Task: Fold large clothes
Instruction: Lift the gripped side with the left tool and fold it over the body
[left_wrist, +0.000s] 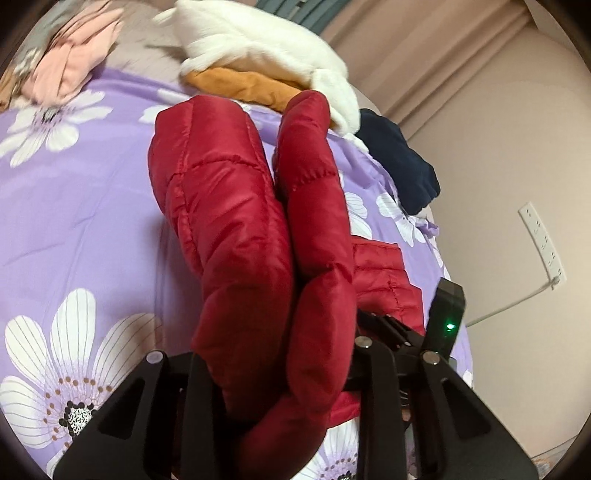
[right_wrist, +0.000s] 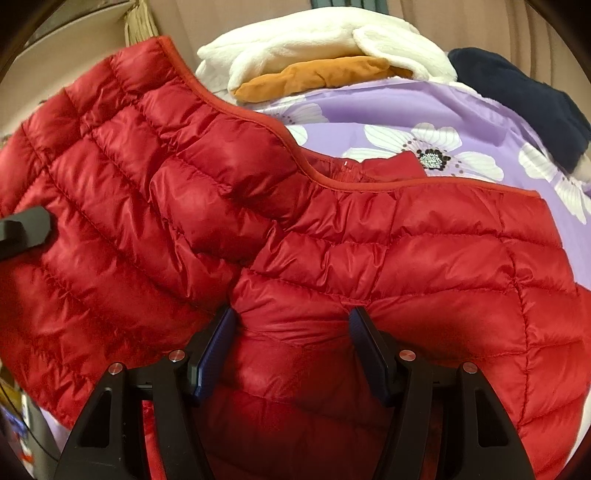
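A pink folded garment (left_wrist: 79, 55) is seen at far left on the lilac flower-printed bedsheet (left_wrist: 74, 206). A bunched fold of the red quilted puffer jacket (left_wrist: 258, 236) is clamped in the nearly closed left gripper (left_wrist: 280, 402) and raised above the sheet. The jacket's body (right_wrist: 406, 258) is pinched between the half-open blue pads (right_wrist: 214, 354) of the right gripper (right_wrist: 295, 350). A white fleece pile (right_wrist: 325, 40), an orange garment (right_wrist: 317, 75) and a navy garment (right_wrist: 517, 96) are stacked behind.
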